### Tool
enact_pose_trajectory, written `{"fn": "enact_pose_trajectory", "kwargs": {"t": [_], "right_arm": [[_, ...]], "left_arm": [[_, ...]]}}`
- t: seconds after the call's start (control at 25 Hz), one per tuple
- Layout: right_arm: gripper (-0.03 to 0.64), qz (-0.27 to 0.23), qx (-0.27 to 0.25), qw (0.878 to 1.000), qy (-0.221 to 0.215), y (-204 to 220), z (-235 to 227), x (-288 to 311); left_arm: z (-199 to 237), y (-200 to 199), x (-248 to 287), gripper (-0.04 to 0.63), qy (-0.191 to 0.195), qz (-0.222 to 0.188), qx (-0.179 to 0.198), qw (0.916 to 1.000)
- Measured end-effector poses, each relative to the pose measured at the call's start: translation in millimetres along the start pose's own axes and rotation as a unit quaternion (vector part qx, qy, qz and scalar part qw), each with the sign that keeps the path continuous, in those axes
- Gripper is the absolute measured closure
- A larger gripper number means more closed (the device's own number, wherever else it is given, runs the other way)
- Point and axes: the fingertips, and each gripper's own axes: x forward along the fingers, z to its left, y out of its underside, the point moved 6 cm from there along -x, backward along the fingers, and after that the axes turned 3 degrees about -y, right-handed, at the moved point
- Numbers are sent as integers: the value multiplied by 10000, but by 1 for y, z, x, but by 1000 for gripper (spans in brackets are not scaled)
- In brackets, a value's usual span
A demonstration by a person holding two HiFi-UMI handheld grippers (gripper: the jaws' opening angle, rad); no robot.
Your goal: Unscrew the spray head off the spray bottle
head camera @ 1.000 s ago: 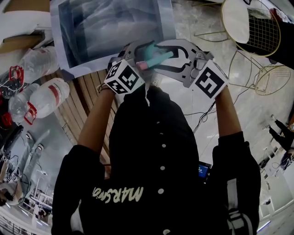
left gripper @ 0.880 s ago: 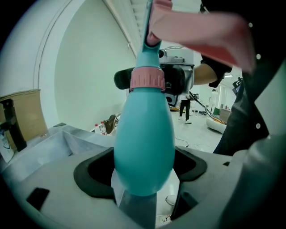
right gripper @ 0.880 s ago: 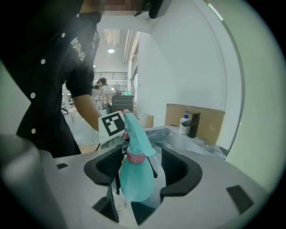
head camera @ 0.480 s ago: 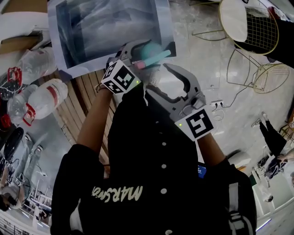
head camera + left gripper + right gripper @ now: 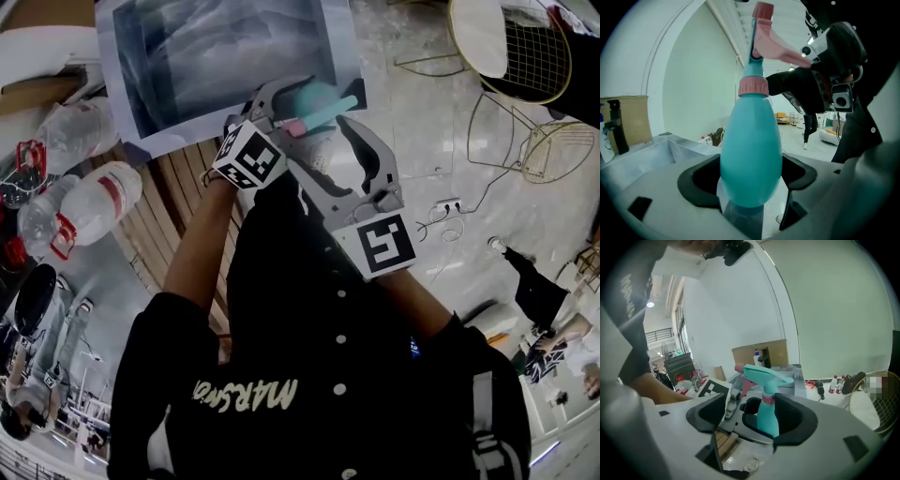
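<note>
Spray bottle (image 5: 751, 154) (spray head (image 5: 761, 28) on) between fingers (image 5: 701, 180) of left gripper (image 5: 750, 190)

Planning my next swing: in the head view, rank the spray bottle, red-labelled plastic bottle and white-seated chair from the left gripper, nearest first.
1. spray bottle, clamped in the left gripper.
2. red-labelled plastic bottle, lower left.
3. white-seated chair, far upper right.

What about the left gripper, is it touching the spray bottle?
Touching: left gripper view shows the left gripper clamping the spray bottle, fingers pressing both sides of its body.
</note>
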Motion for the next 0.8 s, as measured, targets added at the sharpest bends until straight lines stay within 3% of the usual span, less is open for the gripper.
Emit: {"fn": "enact_pose_trajectory", "kwargs": {"t": [0.44, 0.8], "right_arm": [[262, -45, -253, 9990, 363, -2, 0, 14], [267, 69, -985, 9940, 461, 4, -11, 26]], "left_arm": [[-1, 7, 0, 193, -25, 99, -17, 9999], [0, 1, 0, 193, -49, 59, -32, 10000]]}}
